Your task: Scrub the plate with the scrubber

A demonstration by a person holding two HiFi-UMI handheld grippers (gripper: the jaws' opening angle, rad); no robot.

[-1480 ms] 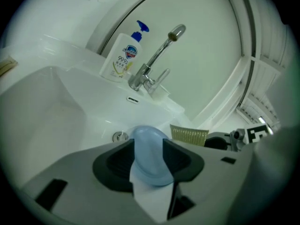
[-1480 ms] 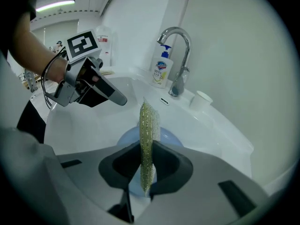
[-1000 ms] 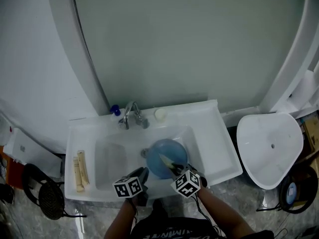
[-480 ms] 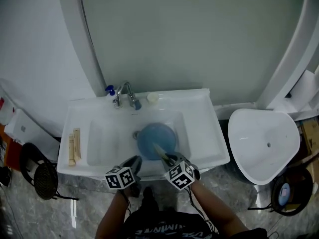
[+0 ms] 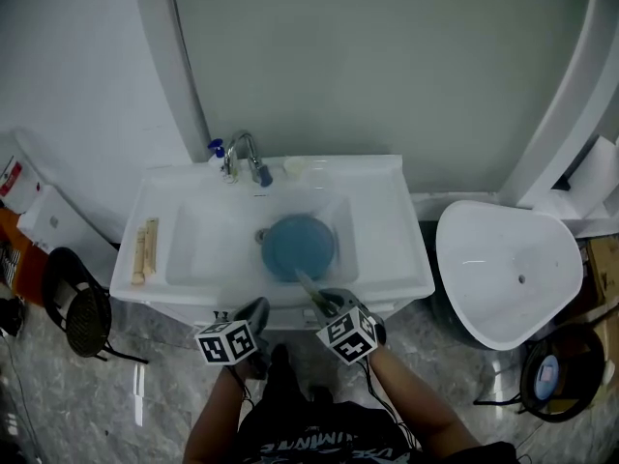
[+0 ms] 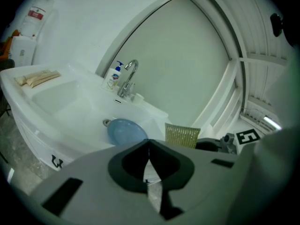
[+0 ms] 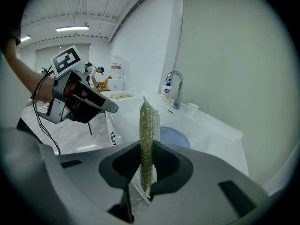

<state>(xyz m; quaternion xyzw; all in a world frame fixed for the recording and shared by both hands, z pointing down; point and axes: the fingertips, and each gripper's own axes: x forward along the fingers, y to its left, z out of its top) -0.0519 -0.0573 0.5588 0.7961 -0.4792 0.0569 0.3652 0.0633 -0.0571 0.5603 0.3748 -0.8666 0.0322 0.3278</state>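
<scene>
The blue plate point(image 5: 298, 246) lies flat in the basin of the white sink point(image 5: 389, 259), in front of the faucet point(image 5: 244, 155). Neither gripper touches it. The right gripper point(image 5: 327, 305) hangs at the sink's front rim, its fingers pinching the scrubber point(image 7: 146, 135), a green-gold pad held on edge and standing up past the fingertips. The left gripper point(image 6: 149, 143) hangs beside it. Its fingers have just closed and are pressed together with nothing between them.

The step in hand appears to be bringing the scrubber down onto the plate. Done well, the right gripper tips forward so the pad's broad face, not its thin edge, meets the plate. It then works in overlapping circles from the middle out to the rim. The plate sits loose on smooth porcelain and will probably slide or spin under the push. The left gripper would serve best by opening and steadying the near rim first. The pad looks floppy above the pinch, so moderate pressure should keep it from folding.
</scene>
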